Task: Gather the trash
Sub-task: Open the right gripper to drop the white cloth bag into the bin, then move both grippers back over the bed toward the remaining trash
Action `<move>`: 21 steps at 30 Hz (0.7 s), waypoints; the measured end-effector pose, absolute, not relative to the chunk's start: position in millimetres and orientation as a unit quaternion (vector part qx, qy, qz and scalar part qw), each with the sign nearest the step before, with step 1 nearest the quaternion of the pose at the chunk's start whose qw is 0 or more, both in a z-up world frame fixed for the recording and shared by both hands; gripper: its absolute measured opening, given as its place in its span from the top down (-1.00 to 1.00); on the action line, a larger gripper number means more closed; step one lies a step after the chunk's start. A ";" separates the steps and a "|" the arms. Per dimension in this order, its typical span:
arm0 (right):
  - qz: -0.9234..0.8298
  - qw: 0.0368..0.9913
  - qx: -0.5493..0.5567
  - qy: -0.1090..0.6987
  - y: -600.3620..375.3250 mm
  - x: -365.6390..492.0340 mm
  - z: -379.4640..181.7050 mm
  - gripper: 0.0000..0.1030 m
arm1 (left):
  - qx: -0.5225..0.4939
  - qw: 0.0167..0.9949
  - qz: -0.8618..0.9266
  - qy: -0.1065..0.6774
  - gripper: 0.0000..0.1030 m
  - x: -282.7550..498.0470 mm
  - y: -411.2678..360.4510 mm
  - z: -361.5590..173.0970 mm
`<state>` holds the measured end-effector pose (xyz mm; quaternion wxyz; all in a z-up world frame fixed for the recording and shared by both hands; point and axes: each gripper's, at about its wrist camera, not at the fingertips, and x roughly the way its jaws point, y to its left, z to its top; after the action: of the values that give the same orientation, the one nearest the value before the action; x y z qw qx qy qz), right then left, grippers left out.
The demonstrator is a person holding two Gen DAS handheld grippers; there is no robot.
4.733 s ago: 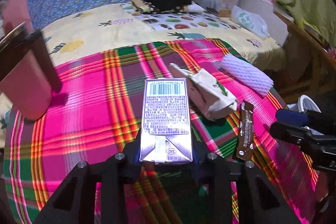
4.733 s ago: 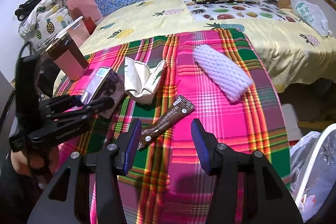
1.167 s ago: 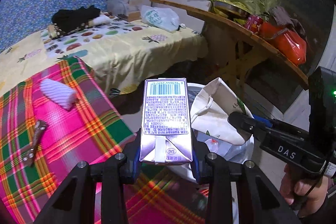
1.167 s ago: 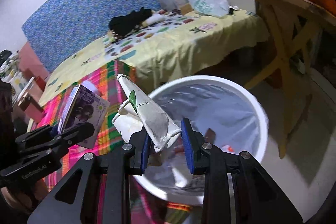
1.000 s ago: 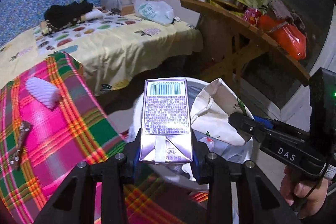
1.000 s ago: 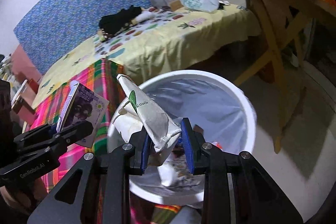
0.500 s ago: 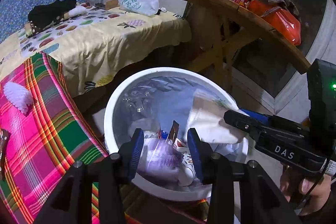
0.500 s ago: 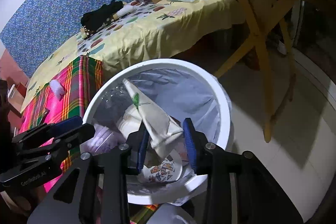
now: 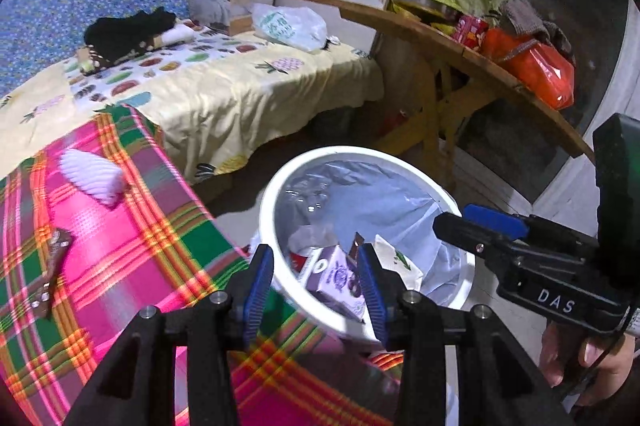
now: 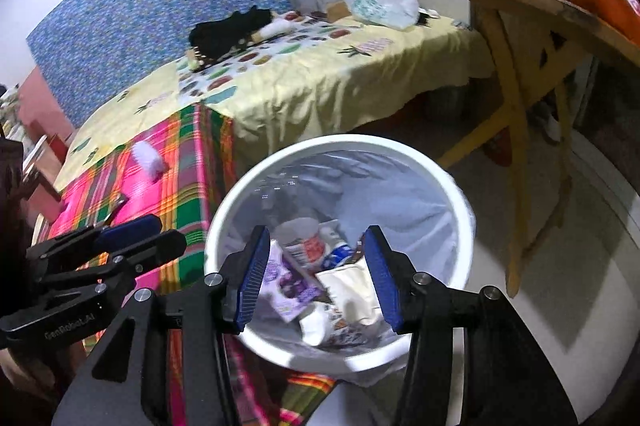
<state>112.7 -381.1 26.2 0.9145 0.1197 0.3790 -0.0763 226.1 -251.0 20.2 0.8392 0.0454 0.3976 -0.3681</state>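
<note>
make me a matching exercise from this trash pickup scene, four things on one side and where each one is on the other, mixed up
Things:
1. purple carton
2. white foam sleeve
3. brown wrapper
4. orange bag

Places:
A. on the wooden table
B. inside the white bin
C. on the plaid cloth, nearer the yellow bedsheet
D. on the plaid cloth, nearer the camera's left edge

Pairs: 1-B, 2-C, 3-D, 4-A
</note>
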 end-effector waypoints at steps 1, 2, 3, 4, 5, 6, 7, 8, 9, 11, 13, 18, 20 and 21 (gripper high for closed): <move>-0.072 0.915 0.117 0.379 -378.0 113.0 26.8 0.02 | 0.042 0.842 -0.365 0.395 0.16 223.9 -244.4 23.8; -0.067 0.916 0.115 0.379 -374.7 113.2 27.4 0.02 | 0.040 0.844 -0.364 0.393 0.16 222.6 -240.2 25.7; -0.062 0.917 0.112 0.378 -369.4 113.7 28.0 0.02 | 0.038 0.846 -0.362 0.391 0.16 221.2 -234.7 27.9; -0.056 0.918 0.109 0.378 -365.6 113.8 28.5 0.02 | 0.034 0.848 -0.359 0.388 0.16 219.4 -227.9 30.6; -0.050 0.918 0.105 0.378 -360.8 114.1 29.0 0.02 | 0.032 0.850 -0.356 0.386 0.16 217.9 -223.3 32.4; -0.045 0.919 0.103 0.378 -355.9 114.6 29.9 0.02 | 0.030 0.853 -0.352 0.384 0.16 216.2 -218.7 33.9; -0.040 0.919 0.100 0.378 -351.8 115.6 30.3 0.02 | 0.029 0.855 -0.348 0.383 0.16 214.3 -212.9 35.5; -0.034 0.920 0.096 0.379 -347.5 116.3 30.8 0.02 | 0.029 0.857 -0.345 0.382 0.16 213.0 -209.0 36.4; -0.027 0.921 0.091 0.378 -341.5 117.2 31.4 0.02 | 0.027 0.858 -0.342 0.381 0.16 211.9 -204.8 37.0; -0.018 0.922 0.086 0.378 -334.7 118.3 32.4 0.02 | 0.024 0.862 -0.333 0.382 0.16 209.7 -195.1 37.7; -0.009 0.923 0.081 0.377 -326.4 119.5 33.7 0.02 | 0.021 0.865 -0.322 0.384 0.16 208.8 -184.6 37.6; 0.010 0.924 0.068 0.375 -310.2 123.0 35.9 0.02 | 0.011 0.873 -0.294 0.389 0.16 209.6 -157.9 34.5; 0.019 0.924 0.063 0.376 -303.3 126.2 36.6 0.02 | 0.004 0.876 -0.282 0.391 0.16 211.7 -145.1 32.4; 0.021 0.925 0.061 0.376 -300.0 125.1 36.3 0.02 | -0.001 0.877 -0.276 0.392 0.16 212.7 -138.6 31.4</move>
<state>125.1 -300.0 36.3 0.9246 0.0606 0.3755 0.0212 212.7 -138.6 31.4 0.8773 -0.0012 0.3923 -0.2765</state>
